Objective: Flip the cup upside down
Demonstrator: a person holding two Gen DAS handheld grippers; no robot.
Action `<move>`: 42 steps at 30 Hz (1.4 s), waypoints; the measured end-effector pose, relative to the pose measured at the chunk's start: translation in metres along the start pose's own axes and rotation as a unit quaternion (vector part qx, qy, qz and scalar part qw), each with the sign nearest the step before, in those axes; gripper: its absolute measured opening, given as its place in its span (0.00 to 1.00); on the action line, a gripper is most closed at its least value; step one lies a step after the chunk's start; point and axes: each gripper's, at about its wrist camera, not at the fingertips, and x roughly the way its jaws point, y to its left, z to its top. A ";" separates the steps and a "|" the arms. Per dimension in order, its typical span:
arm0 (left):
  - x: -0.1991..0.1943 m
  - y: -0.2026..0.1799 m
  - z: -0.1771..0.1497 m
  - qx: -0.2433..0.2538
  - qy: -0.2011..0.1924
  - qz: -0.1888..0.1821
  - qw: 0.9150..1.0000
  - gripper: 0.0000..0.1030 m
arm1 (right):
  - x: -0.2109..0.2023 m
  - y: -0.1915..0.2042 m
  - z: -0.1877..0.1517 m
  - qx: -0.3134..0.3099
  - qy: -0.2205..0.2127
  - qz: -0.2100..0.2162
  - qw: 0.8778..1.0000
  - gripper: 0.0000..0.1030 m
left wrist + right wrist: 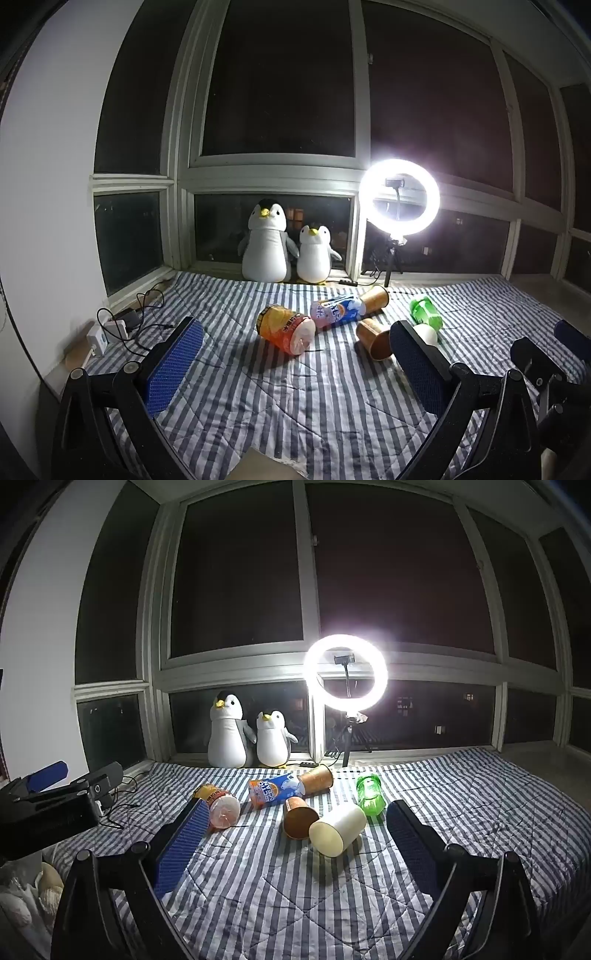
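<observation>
Several cups lie on their sides on the striped blanket [295, 886]. A white cup [338, 829] lies nearest, its base toward my right camera; in the left wrist view [426, 334] it is partly hidden behind a finger. Beside it lie a brown paper cup [299, 818] [375, 338], an orange printed cup [219, 806] [286, 328], a blue Arctic Ocean cup [273, 790] [334, 312], a second brown cup [317, 779] [375, 297] and a green cup [369, 794] [424, 314]. My right gripper [295, 838] is open and empty, just short of the white cup. My left gripper [295, 354] is open and empty, in front of the orange cup.
Two plush penguins [284, 245] stand at the window. A lit ring light [399, 197] on a tripod stands at the back right. A power strip and cables [118, 325] lie at the left edge. The right gripper shows at the right edge of the left wrist view [546, 362].
</observation>
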 end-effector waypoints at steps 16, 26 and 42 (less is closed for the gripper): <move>0.002 0.000 -0.003 -0.003 0.001 0.002 1.000 0.99 | -0.004 0.003 -0.006 0.005 0.004 -0.001 1.000 0.92; 0.003 0.001 -0.005 -0.006 0.004 0.003 1.000 0.99 | 0.003 0.000 -0.005 0.002 0.007 -0.010 1.000 0.92; 0.009 -0.002 -0.009 -0.004 0.009 0.001 1.000 0.99 | 0.007 0.000 -0.002 -0.001 0.007 -0.013 1.000 0.93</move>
